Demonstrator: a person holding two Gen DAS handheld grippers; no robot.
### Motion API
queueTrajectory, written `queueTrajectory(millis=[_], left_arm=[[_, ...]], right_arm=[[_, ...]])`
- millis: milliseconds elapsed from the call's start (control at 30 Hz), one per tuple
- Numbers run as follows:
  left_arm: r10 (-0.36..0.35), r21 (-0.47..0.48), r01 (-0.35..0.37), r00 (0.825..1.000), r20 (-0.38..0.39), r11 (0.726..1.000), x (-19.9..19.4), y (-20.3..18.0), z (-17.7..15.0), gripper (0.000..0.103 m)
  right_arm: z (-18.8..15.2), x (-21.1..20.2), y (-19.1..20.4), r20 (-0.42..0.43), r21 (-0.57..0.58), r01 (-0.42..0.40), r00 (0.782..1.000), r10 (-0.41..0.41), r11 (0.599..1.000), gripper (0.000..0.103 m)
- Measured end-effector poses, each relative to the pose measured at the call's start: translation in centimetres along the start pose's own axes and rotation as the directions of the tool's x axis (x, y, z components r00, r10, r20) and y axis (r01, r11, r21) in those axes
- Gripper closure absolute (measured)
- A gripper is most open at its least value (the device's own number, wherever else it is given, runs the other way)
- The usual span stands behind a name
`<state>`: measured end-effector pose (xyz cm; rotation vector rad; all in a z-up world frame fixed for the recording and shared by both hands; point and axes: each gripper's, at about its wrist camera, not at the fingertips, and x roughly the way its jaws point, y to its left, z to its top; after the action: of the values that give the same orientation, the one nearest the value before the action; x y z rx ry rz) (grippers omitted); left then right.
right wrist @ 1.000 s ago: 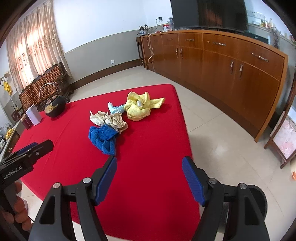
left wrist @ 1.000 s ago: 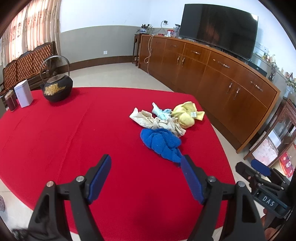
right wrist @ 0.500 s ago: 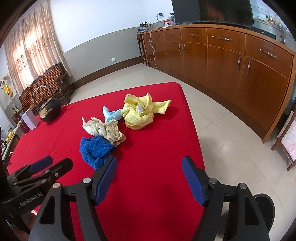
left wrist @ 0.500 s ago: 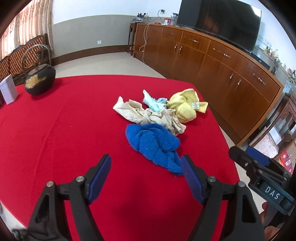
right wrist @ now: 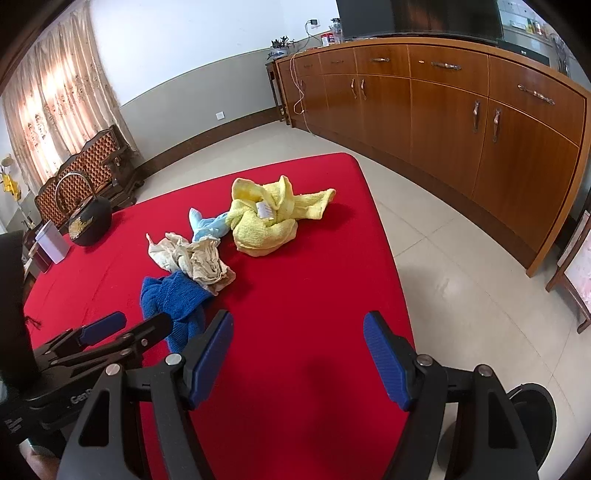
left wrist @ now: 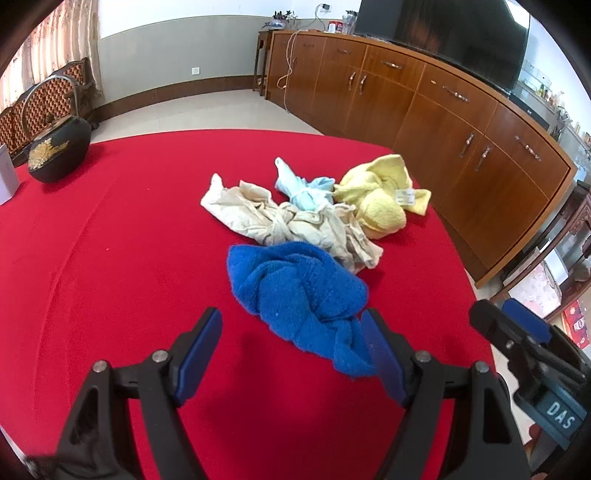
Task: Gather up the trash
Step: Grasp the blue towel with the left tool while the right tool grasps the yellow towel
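Left gripper [left wrist: 291, 345]: jaws wide, nothing clamped. The near tail of the blue towel [left wrist: 295, 291] lies between the fingertips, close against the inner face of the right-hand finger [left wrist: 380, 354]; whether pad and cloth touch cannot be told. In the left wrist view the towel body extends from the jaws toward 12 o'clock.

Right gripper [right wrist: 297, 350]: jaws wide, empty, over bare red cloth [right wrist: 295, 295]. In the right wrist view the left gripper appears at 9 o'clock, with the blue towel at 10 o'clock.

Trash, near to far in the left wrist view:
- Blue towel: bunched and twisted, nearest item.
- Beige rag [left wrist: 284, 221]: crumpled, touching the far edge of the blue towel, at 12 o'clock from it.
- Pale blue rag [left wrist: 304, 190]: lying on the far side of the beige rag.
- Yellow towel [left wrist: 384, 199]: at 1 o'clock, touching the beige rag; white label visible on it.

All four items rest on the red cloth covering the table.

Beyond, at 10 o'clock: black kettle [left wrist: 59, 151] with hoop handle, upright on the cloth; a white box [left wrist: 7, 179] just beside it at the frame edge.

Background, 12 to 2 o'clock: long wooden cabinet [left wrist: 424, 99] along the wall, with a dark TV [left wrist: 450, 33] on top.
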<state>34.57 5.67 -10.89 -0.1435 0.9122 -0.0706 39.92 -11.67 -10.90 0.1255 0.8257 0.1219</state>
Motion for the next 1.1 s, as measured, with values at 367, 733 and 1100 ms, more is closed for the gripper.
queueTrajectory(millis=[367,733,1100], left_arm=[[-0.059,-0.026,0.06,0.998,0.02,0.998,1.2,0.9,-0.1,0.066],[-0.074,-0.038,0.079,0.989,0.13,0.996,-1.5,1.9,0.4,0.079],[-0.056,-0.051,0.067,0.98,0.191,0.996,-1.4,2.4,3.3,0.079]], right_arm=[[0.6,1.8,-0.1,-0.008,0.003,-0.01,1.0,0.01,1.0,0.029],[1.1,2.5,0.5,-0.005,-0.001,-0.027,1.0,0.027,1.0,0.029],[2.8,4.1,1.8,-0.004,-0.026,-0.034,0.999,0.034,0.999,0.029]])
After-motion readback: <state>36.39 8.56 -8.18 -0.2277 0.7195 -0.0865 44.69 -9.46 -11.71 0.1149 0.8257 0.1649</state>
